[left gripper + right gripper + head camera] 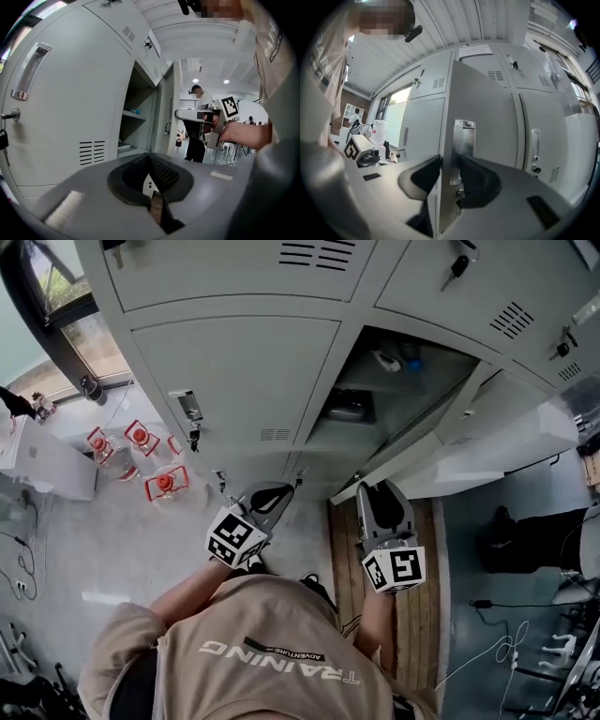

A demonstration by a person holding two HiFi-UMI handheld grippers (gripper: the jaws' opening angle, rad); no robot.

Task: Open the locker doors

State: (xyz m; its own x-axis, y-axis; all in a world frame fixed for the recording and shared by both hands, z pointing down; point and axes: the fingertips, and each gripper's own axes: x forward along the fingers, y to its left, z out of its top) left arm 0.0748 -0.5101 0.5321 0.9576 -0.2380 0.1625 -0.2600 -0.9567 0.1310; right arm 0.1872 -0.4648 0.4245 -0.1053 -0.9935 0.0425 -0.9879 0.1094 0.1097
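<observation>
At the thin edge of the open grey metal locker door (487,112), the right gripper (449,174) is pinching tight, with one jaw on each side of the door. It holds on right by the door's shiny metal latch plate (464,140). In the head view this door swings out to the right, away from the open locker box (427,381). That box has a dark thing and a small blue thing inside. The left gripper (151,177) has its jaws pressed together with nothing in them. It is near the shut grey locker door (234,371) on the left, which has a silver handle (186,405). Clear bottles with red caps (141,439) stand on the floor to the left.
</observation>
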